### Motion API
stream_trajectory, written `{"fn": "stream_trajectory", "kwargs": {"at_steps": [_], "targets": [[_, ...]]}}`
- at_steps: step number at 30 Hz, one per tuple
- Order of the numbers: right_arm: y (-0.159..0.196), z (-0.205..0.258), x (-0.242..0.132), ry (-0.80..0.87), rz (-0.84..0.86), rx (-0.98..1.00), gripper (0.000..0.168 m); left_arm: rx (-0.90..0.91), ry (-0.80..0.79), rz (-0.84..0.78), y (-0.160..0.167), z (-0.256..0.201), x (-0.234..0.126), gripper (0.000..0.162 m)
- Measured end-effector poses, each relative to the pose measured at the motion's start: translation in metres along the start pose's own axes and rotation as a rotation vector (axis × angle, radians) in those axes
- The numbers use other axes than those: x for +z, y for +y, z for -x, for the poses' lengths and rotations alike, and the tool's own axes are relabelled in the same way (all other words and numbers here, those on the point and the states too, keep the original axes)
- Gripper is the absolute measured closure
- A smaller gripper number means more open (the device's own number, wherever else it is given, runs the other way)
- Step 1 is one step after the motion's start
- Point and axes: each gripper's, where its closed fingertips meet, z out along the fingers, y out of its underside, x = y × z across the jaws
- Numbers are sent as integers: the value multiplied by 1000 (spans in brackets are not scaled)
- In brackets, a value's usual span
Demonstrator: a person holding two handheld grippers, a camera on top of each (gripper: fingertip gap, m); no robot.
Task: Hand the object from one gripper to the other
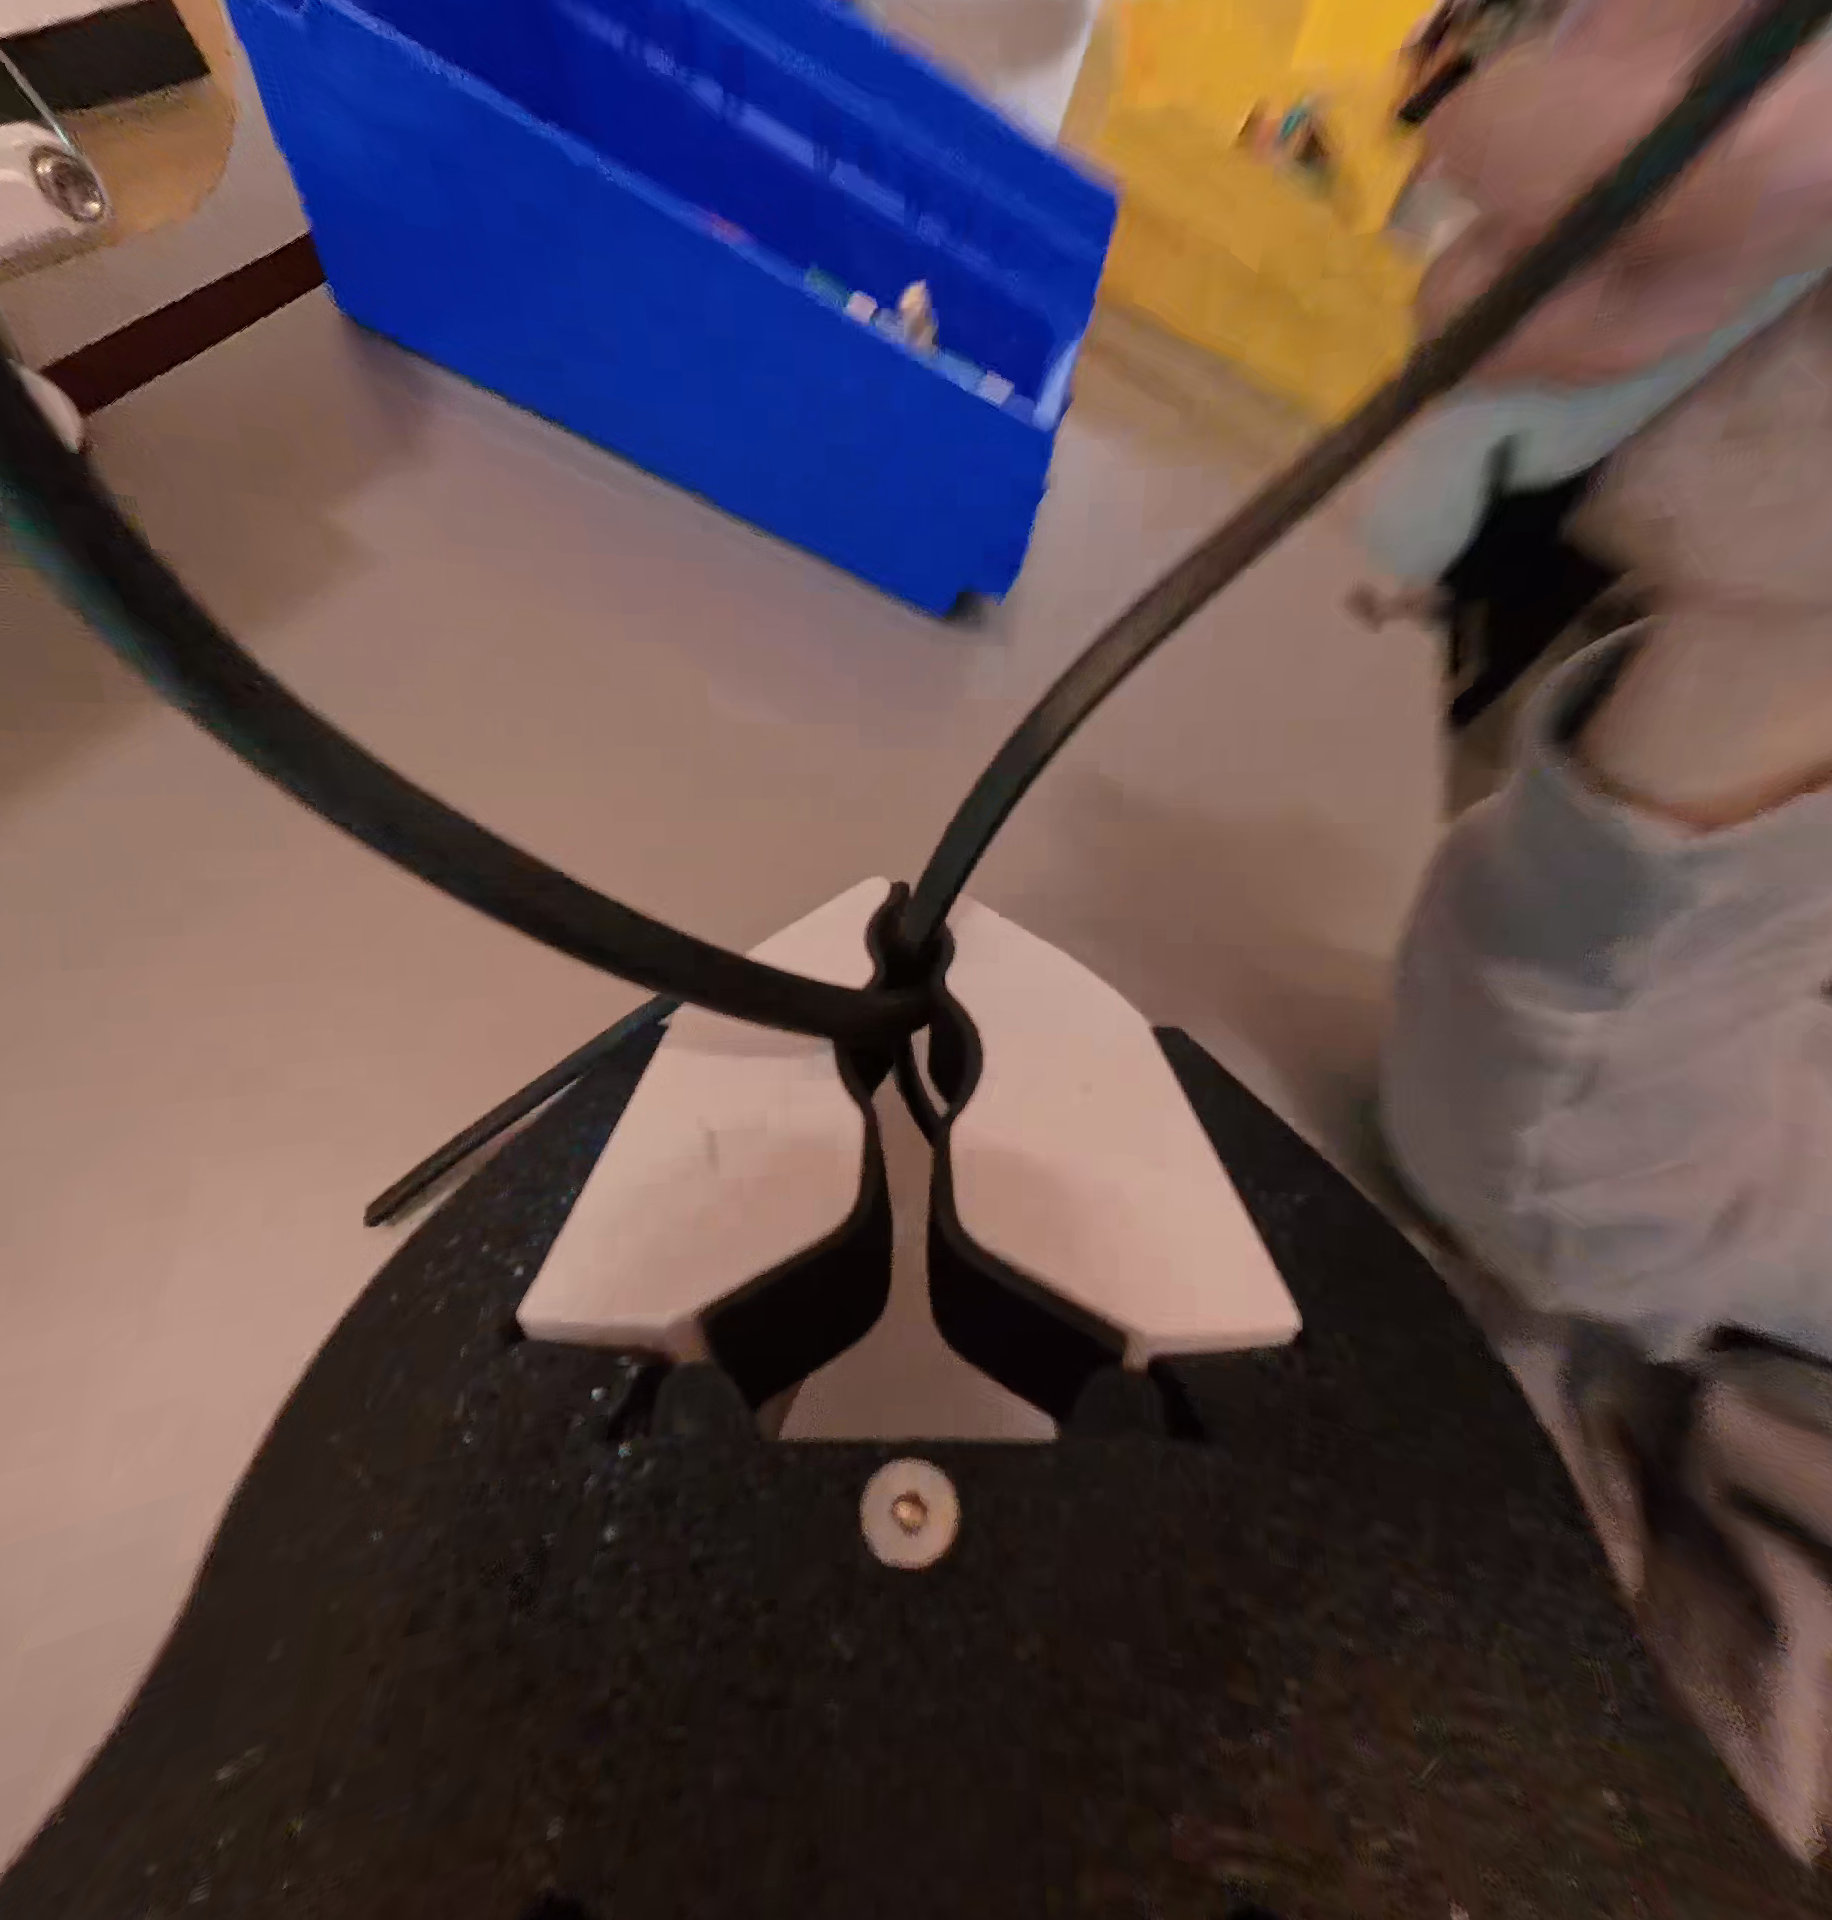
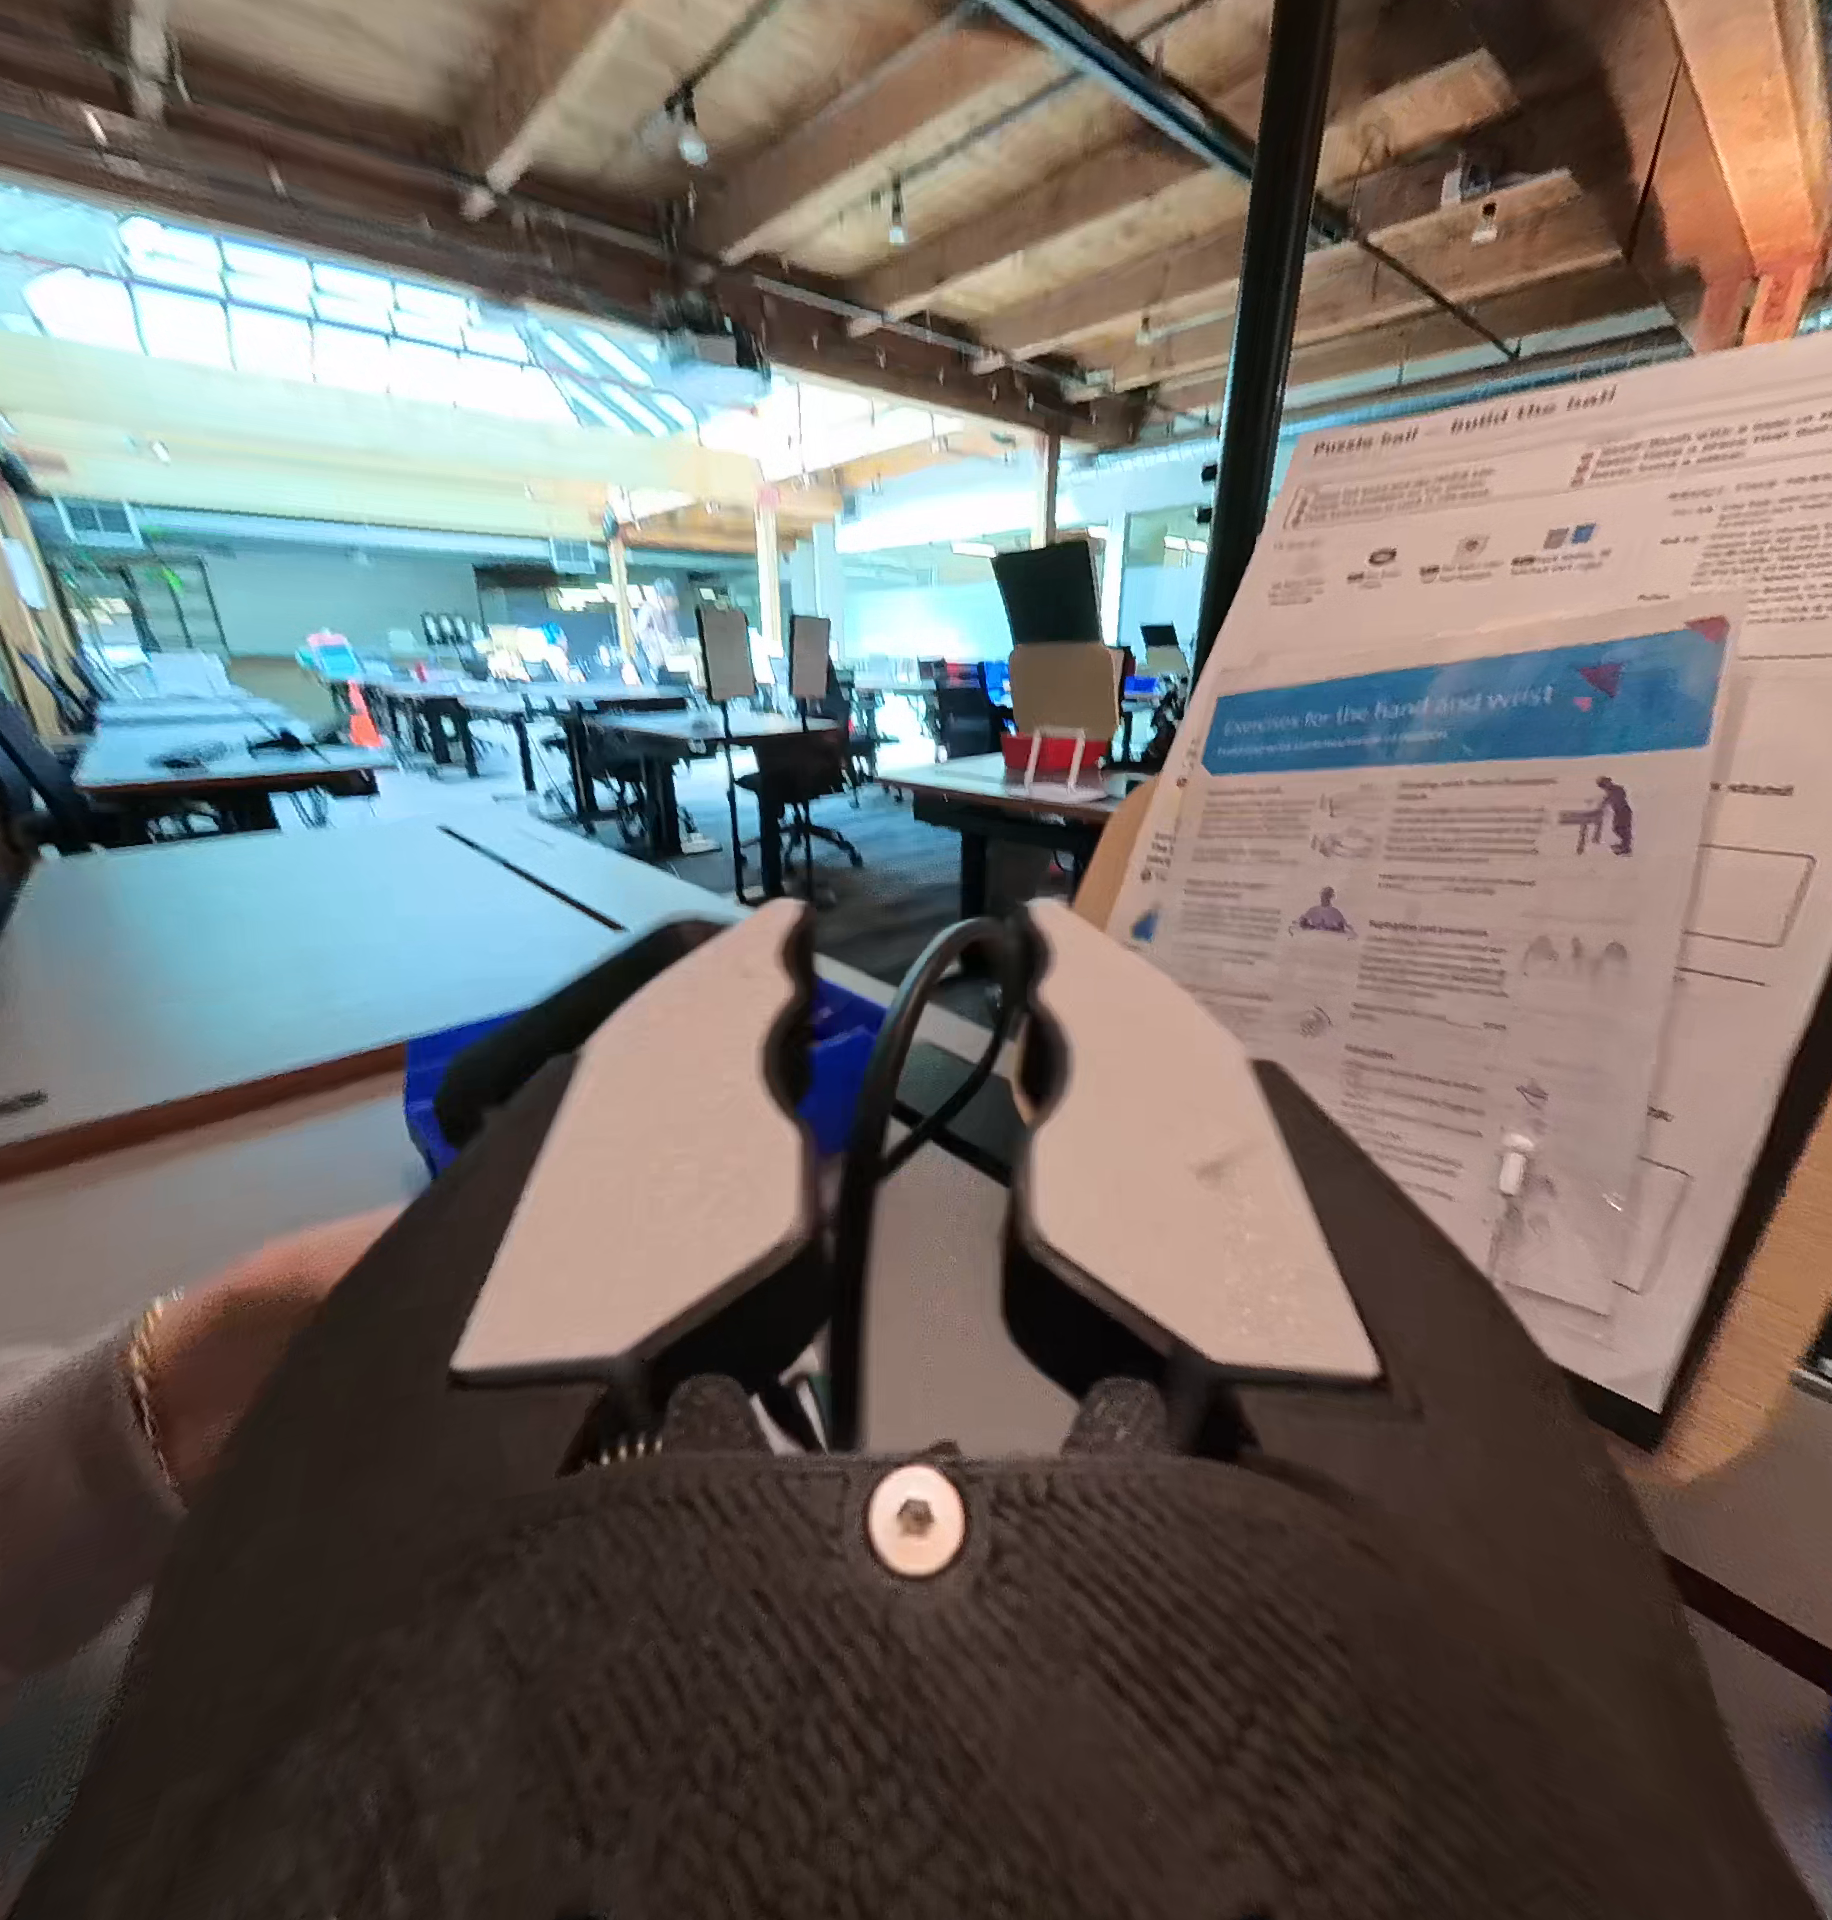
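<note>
A black cable tie, closed into a big loop, is pinched at its head between the white fingertips of my left gripper, which is shut on it. The two strands arc up left and up right, and the thin tail sticks out lower left. My right gripper is open. A thin black strand of the cable tie runs through the gap between its fingers without being clamped. The left gripper's dark body shows just behind the right gripper's left finger.
A blue bin stands on the grey table, with a yellow bin behind it. The person's grey-clothed body is close on the right. A tilted board with paper sheets and a black pole stand at the right. The left gripper's tips are roughly 20 cm from the right gripper's.
</note>
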Motion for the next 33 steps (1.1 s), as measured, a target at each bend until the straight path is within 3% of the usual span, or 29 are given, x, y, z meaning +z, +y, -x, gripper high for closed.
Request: {"fn": "stream_trajectory", "kwargs": {"at_steps": [4,7,13,15,17,20,25,33], "targets": [[17,-10,-7,38,140,-63,84,-192,195,-225,-31,-4,-35,162],[36,0,-9,-29,263,-91,70,-243,222,-313,-42,1,-55,162],[96,49,13,-254,531,-45,78,-284,227,-440,-57,5,-79,161],[120,52,23,-239,616,-119,81,-287,227,-474,-62,4,-85,161],[128,51,35,-206,619,-129,82,-272,218,-483,-63,4,-88,162],[130,71,37,-344,587,36,100,-236,234,-500,-65,0,-93,161],[114,84,31,-549,473,355,100,-189,294,-504,-66,-10,-100,162],[124,95,33,-658,492,460,132,-134,263,-472,-62,-12,-101,161]]}}
